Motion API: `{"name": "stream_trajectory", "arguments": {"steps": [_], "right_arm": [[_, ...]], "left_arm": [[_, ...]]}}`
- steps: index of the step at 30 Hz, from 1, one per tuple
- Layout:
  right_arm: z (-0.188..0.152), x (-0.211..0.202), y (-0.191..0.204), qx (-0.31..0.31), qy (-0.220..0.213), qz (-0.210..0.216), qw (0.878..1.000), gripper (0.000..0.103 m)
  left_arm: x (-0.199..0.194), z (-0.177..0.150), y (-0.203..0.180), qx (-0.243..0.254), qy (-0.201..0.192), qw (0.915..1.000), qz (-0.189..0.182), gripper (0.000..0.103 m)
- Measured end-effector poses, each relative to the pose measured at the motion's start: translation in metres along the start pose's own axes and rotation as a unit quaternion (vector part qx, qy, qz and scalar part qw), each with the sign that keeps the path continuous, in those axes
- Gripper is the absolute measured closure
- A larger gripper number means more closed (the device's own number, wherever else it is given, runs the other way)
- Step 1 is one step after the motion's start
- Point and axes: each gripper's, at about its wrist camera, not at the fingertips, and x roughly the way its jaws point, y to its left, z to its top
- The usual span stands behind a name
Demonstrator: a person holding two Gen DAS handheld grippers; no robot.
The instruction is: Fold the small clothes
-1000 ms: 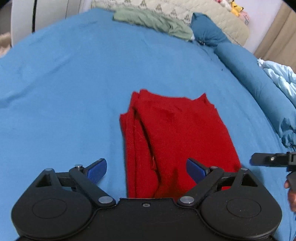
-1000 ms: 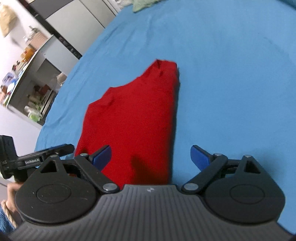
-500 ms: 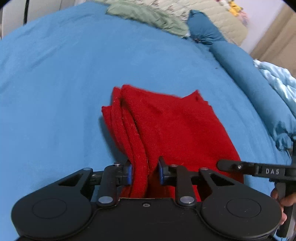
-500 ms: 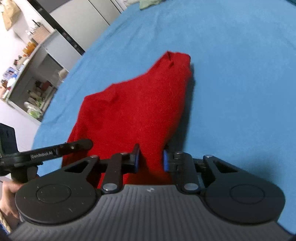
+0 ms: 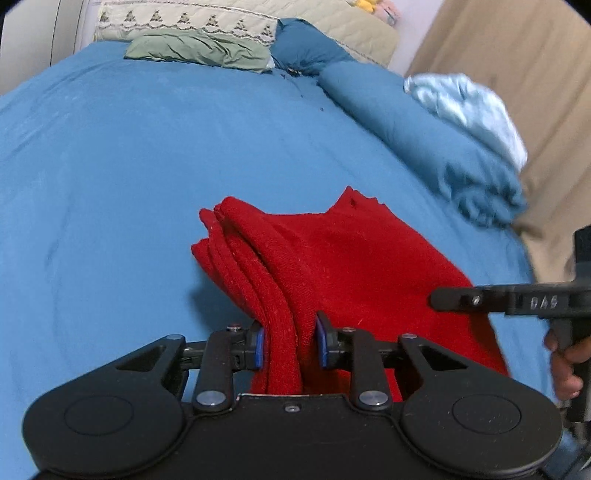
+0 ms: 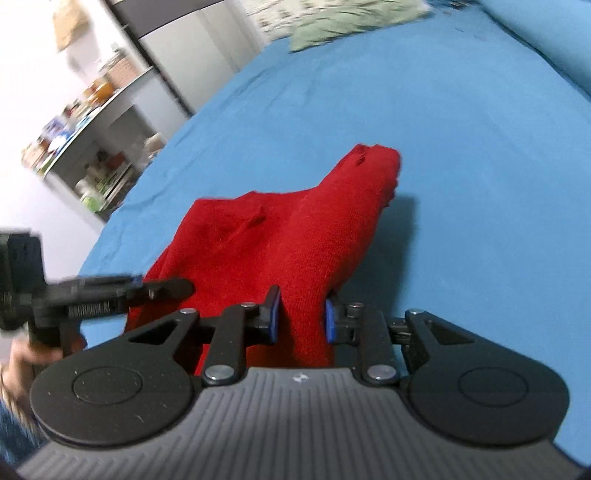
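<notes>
A red knitted garment (image 5: 332, 258), folded lengthwise, lies on the blue bed sheet (image 5: 110, 166); its near end is raised off the sheet. My left gripper (image 5: 289, 343) is shut on the garment's near left corner, a thick stack of layers. My right gripper (image 6: 301, 319) is shut on the near right corner of the garment (image 6: 280, 240). Each gripper shows at the edge of the other's view: the right one in the left wrist view (image 5: 480, 299), the left one in the right wrist view (image 6: 110, 291). The far end of the garment rests on the sheet.
A green cloth (image 5: 199, 51) and a beige quilt (image 5: 240, 22) lie at the bed's far end. A rolled blue duvet (image 5: 424, 136) with a pale blue cloth (image 5: 469, 107) runs along the right side. Shelves with jars (image 6: 85, 140) stand left of the bed.
Both grippers went from open to shut on the garment's near corners. They have since lifted the near edge, and the cloth now slopes up from the sheet.
</notes>
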Motion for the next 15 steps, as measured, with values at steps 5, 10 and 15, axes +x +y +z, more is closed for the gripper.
{"name": "stream_trajectory", "arguments": {"steps": [5, 10, 15], "right_arm": [[-0.069, 0.014, -0.029, 0.026, -0.006, -0.045, 0.999, 0.058], [-0.084, 0.007, -0.043, 0.080, -0.033, -0.024, 0.996, 0.033], [-0.088, -0.019, -0.038, 0.035, -0.069, -0.077, 0.994, 0.000]], "left_arm": [[0.024, -0.051, -0.024, -0.003, 0.008, 0.9979, 0.064, 0.064], [0.009, -0.052, -0.032, -0.017, -0.029, 0.9937, 0.107, 0.022], [-0.011, -0.062, -0.023, -0.011, -0.046, 0.9872, 0.152, 0.007]]}}
